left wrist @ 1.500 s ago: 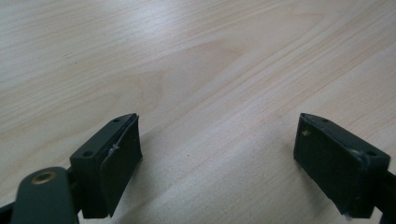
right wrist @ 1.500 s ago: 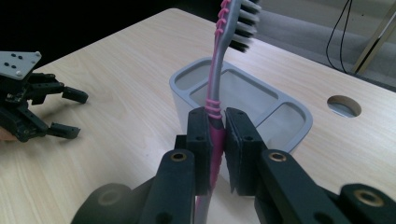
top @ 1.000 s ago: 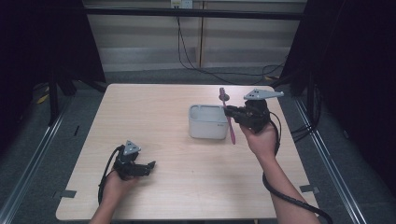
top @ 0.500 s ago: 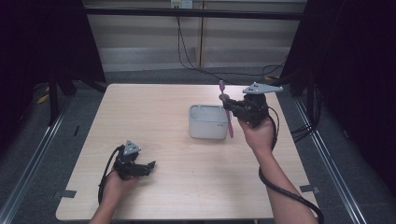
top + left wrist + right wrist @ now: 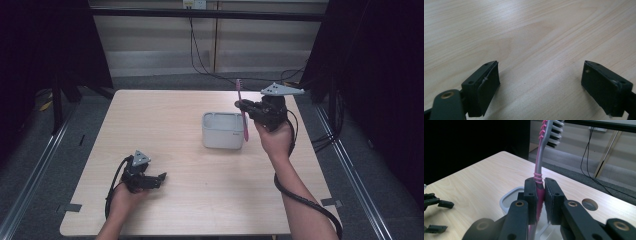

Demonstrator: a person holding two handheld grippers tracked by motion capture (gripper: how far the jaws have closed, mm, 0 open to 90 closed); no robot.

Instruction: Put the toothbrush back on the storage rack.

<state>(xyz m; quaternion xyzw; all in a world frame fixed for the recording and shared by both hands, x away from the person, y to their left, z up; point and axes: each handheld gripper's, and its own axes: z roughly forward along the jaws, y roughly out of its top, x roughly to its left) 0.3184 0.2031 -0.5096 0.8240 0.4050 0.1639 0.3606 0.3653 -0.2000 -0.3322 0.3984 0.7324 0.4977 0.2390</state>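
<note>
A pink and grey toothbrush (image 5: 242,112) stands nearly upright, bristles at the top, and my right gripper (image 5: 243,106) is shut on its handle. Its lower end hangs by the right rim of a white rectangular container (image 5: 220,135) at the table's middle. In the right gripper view the jaws pinch the toothbrush (image 5: 539,157) at mid-handle, right gripper (image 5: 540,183), with the container (image 5: 507,198) below. My left gripper (image 5: 160,180) rests low at the table's front left, open with nothing in it. In the left gripper view the left gripper (image 5: 540,75) spreads wide over bare wood.
The light wooden table (image 5: 165,115) has a round cable hole (image 5: 590,204) near its far right corner. Cables (image 5: 200,55) hang behind the table's back edge. A black cable (image 5: 300,195) trails along the right forearm. Dark curtains flank both sides.
My right gripper has lifted the toothbrush a little and carried it slightly back, so its lower end hangs higher beside the container. The left gripper has stayed put.
</note>
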